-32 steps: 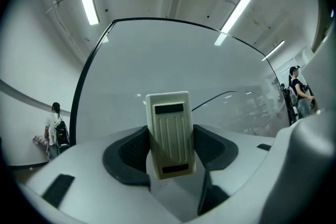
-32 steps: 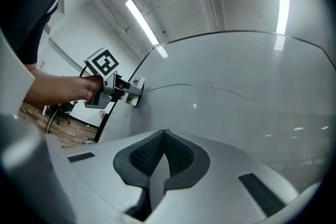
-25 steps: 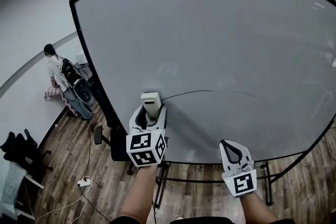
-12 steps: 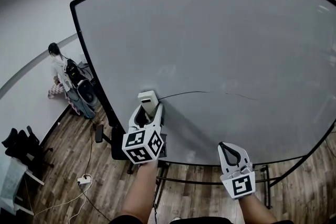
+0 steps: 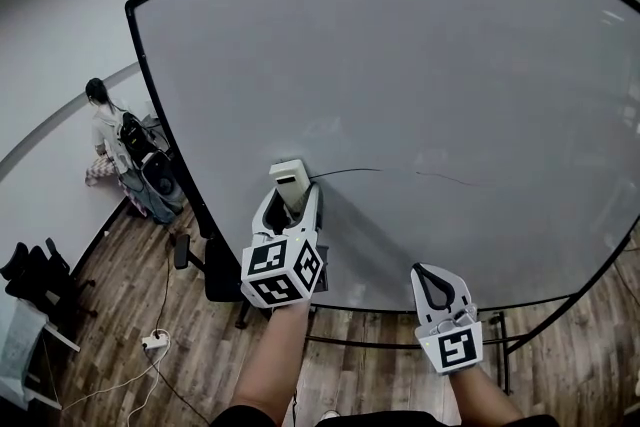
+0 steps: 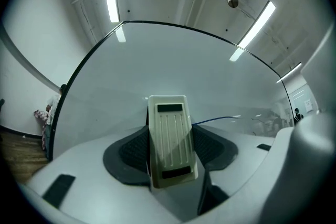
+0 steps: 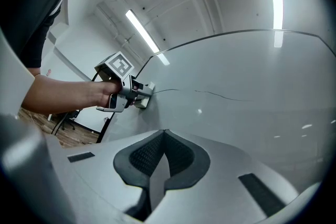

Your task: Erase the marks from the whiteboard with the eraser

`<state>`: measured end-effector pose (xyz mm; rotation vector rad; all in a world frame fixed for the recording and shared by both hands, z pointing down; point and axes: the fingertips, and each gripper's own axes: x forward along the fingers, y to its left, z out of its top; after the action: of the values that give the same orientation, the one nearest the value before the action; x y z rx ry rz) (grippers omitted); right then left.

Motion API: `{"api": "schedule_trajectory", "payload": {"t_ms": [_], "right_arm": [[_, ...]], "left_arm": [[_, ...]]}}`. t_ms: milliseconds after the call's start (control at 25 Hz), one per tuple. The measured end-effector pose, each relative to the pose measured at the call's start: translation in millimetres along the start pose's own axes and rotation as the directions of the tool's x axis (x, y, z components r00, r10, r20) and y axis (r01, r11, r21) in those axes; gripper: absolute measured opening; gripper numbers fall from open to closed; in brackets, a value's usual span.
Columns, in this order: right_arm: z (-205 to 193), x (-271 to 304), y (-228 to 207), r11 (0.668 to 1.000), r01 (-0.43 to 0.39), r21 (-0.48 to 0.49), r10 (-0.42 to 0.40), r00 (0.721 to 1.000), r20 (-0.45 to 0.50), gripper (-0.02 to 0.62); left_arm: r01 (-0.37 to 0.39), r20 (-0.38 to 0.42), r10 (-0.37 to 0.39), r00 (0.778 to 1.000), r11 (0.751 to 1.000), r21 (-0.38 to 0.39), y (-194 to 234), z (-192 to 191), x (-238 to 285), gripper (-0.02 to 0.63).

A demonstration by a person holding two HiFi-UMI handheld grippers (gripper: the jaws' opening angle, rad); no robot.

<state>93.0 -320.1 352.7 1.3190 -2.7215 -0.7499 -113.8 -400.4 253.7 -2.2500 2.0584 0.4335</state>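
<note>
Your eraser (image 5: 289, 185) is a cream block, ribbed along its back with a dark patch at each end. It stands upright against the whiteboard (image 5: 430, 55), clamped in your left gripper (image 5: 291, 207). The board is wide, pale grey and black-framed. A thin dark line (image 5: 345, 172) runs right from the eraser's top, then there's a gap, then a shorter wavy stroke (image 5: 455, 179).

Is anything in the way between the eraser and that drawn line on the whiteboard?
Nothing visible. The eraser, clamped in the left gripper, sits at the left end of the line, with only bare whiteboard along it. The right gripper hangs shut, lower down.
</note>
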Motion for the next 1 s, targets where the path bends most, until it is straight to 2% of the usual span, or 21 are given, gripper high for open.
{"api": "schedule_trajectory", "payload": {"t_ms": [360, 520, 840, 1000], "right_arm": [[4.7, -11.6, 0.8, 1.000, 0.022, 0.001, -0.022, 1.000, -0.002, 0.018], [6.0, -16.4, -4.5, 0.999, 0.051, 0.018, -0.051, 0.999, 0.003, 0.018], [5.4, -30.3, -21.1, 0.996, 0.085, 0.015, -0.086, 0.996, 0.019, 0.018], [7.6, -28.0, -21.3, 0.995, 0.100, 0.025, -0.101, 0.995, 0.017, 0.018]], "left_arm": [[0.069, 0.021, -0.070, 0.997, 0.997, 0.046, -36.1, 9.6, -3.1, 0.268], [0.101, 0.029, -0.104, 0.994, 0.990, 0.099, -55.7, 12.4, -1.0, 0.268], [0.169, 0.024, -0.179, 0.983, 0.958, 0.233, -110.8, 8.5, 6.5, 0.268], [0.189, 0.018, -0.202, 0.979, 0.940, 0.283, -120.7, 10.9, 8.4, 0.268]]}}
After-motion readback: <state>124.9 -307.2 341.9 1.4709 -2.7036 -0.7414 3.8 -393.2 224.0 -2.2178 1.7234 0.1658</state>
